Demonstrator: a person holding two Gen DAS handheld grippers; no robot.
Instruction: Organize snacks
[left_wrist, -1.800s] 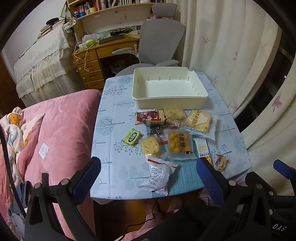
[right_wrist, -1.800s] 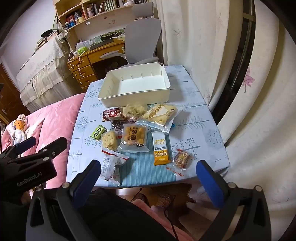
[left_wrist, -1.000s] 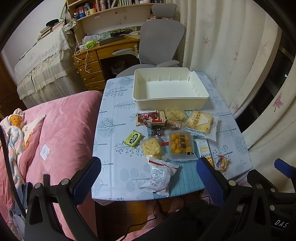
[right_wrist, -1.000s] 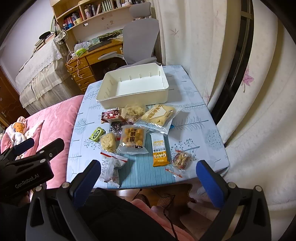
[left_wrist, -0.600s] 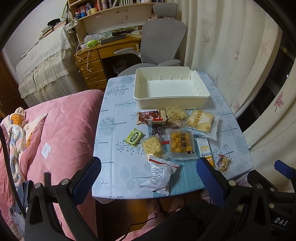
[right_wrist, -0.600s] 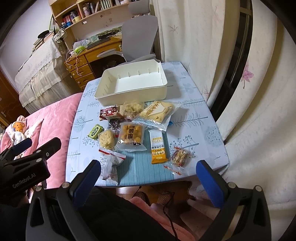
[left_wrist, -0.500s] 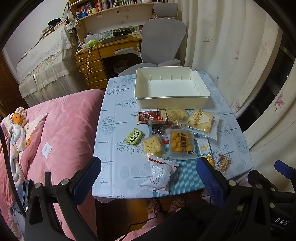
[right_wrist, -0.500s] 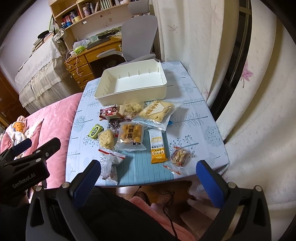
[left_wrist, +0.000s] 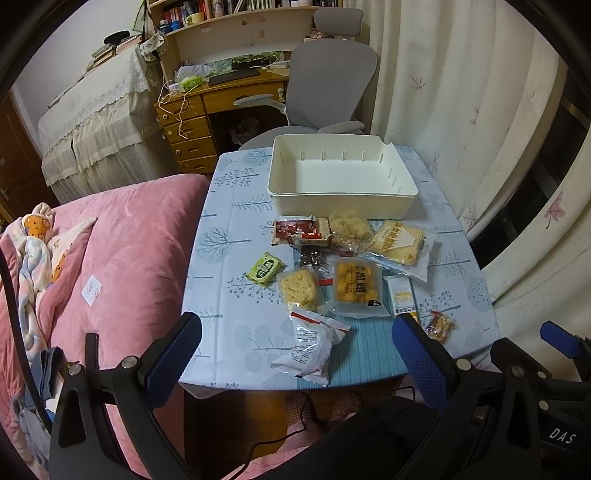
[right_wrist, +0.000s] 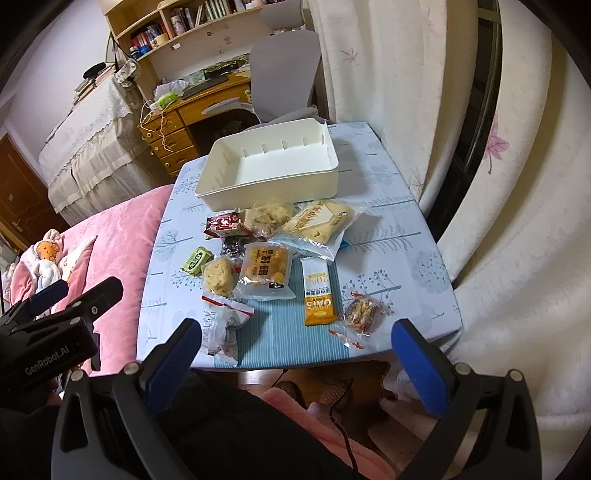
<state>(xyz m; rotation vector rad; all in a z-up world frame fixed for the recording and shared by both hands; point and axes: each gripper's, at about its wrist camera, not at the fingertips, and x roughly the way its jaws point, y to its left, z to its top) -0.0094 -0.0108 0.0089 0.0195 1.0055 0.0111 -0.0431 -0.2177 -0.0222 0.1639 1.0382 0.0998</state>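
Bedroom scene: small tabletop (left_wrist: 236, 206) with a blue tree-print cloth, pink bed (left_wrist: 122, 251) on its left, curtains (left_wrist: 461, 110) on the right, desk and grey chair (left_wrist: 328, 77) beyond. One white bin (left_wrist: 341, 199) sits at the far end of the tabletop, nothing inside it. Ten snack packs lie loose nearer than the bin: one red pack (left_wrist: 299, 230) and one pale crumbly pack (left_wrist: 349, 229) just beside the bin's near wall, one big yellow cake bag (left_wrist: 399, 243) to their right, one small dark pack (left_wrist: 310, 255), one green pack (left_wrist: 264, 267) furthest left, one rice-cracker pack (left_wrist: 298, 290), one orange-ball pack (left_wrist: 356, 284), one oat bar (right_wrist: 318, 291), one nut candy (right_wrist: 364, 310) near the right edge, one white crumpled bag (left_wrist: 314, 347) at the near edge. Left gripper (left_wrist: 295, 350) hovers off the near edge, level, jaws spread wide, holding nothing. Right gripper (right_wrist: 295, 350) hovers likewise, jaws released and wide apart, over the near edge.
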